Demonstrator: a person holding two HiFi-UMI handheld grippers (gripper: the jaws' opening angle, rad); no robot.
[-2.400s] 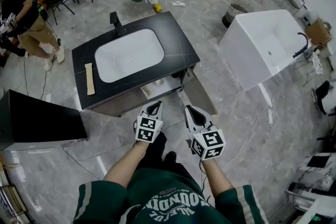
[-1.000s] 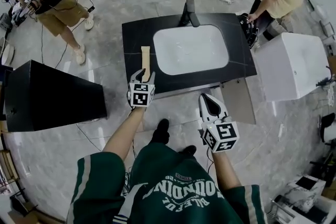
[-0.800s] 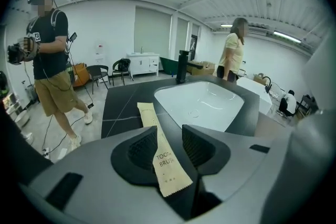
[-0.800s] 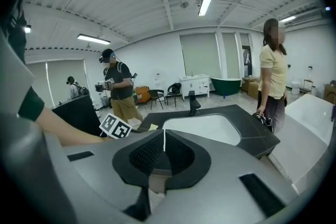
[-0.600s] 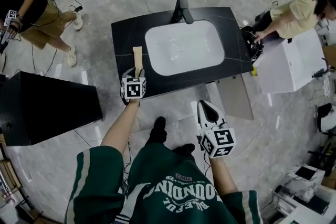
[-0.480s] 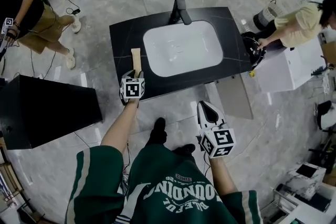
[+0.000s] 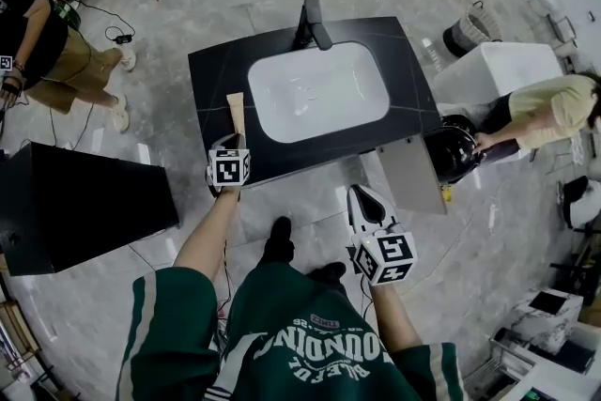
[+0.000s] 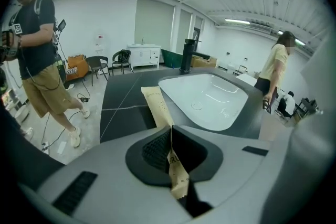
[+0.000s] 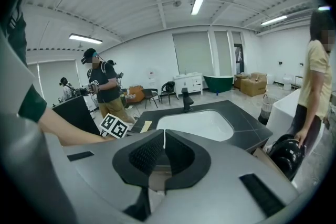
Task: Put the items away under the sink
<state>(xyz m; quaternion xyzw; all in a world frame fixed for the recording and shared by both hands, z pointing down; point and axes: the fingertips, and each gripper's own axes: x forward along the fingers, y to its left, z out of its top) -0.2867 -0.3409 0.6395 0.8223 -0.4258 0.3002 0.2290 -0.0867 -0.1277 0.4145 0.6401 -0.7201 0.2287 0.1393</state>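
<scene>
**newbie_q:** Where's the flat tan paper tube (image 8: 156, 105) at right now?

**sinkwatcher:** It's on the black stone tabletop (image 7: 211, 75), just left of the white rectangular basin (image 7: 317, 92), running front to back. The left gripper (image 7: 228, 139) has the near end. Its fingers have just been closing, and they're clenched on the crimped end of the tube. The far end is down flat on the tabletop.

**newbie_q:** And the right gripper (image 7: 361, 196)?

**sinkwatcher:** That one's out in front of the tabletop's front edge, near the open grey-brown cabinet door (image 7: 411, 172) and well apart from the tube. Its fingers are pressed together tip to tip with nothing between them.

**newbie_q:** Anything else around?

**sinkwatcher:** There's a black tap (image 7: 310, 22) at the back of the basin and a big black box (image 7: 75, 202) on the floor off to the left. A person in a yellow top (image 7: 549, 108) is bent over a round black thing (image 7: 455, 153) on the right. Another person in a black shirt and tan shorts (image 7: 42, 42) is at the far left.
</scene>
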